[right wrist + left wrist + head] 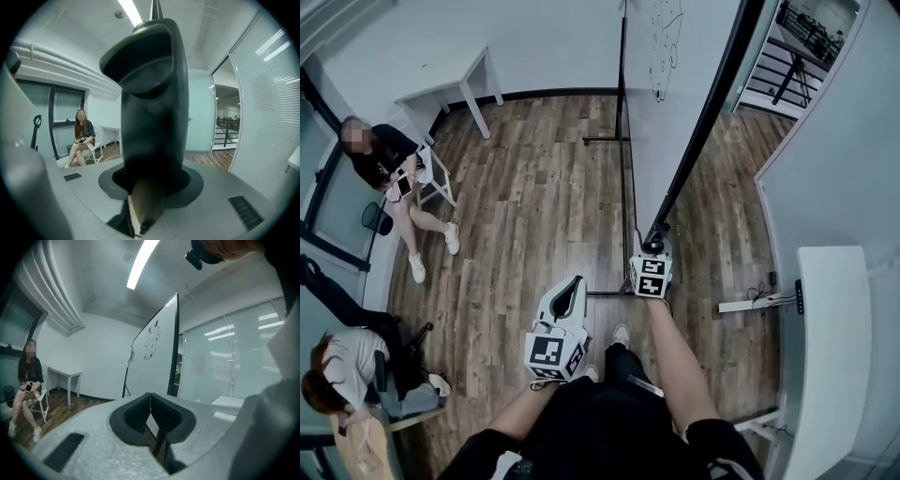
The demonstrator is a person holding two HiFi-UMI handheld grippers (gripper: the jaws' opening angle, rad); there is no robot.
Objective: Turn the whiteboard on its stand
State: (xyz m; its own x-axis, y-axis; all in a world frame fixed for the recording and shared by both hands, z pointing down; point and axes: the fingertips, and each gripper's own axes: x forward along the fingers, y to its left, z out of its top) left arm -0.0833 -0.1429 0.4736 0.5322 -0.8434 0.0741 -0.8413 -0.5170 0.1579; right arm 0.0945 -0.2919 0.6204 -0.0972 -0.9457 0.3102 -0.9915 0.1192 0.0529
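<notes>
The whiteboard (675,84) stands on its wheeled stand (605,141), seen edge-on from above, with drawings on its white face. My right gripper (654,247) is shut on the board's near black frame edge (703,122). In the right gripper view that dark frame (152,93) fills the space between the jaws of the right gripper (150,187). My left gripper (572,287) hangs lower left, apart from the board, shut with nothing in it. In the left gripper view its pads (140,416) meet, and the whiteboard (154,352) stands beyond them.
A person sits on a white chair (389,164) at the left, another person (347,366) at lower left. A white table (455,89) stands by the back wall, a white desk (830,356) at the right, a power strip (755,302) on the floor.
</notes>
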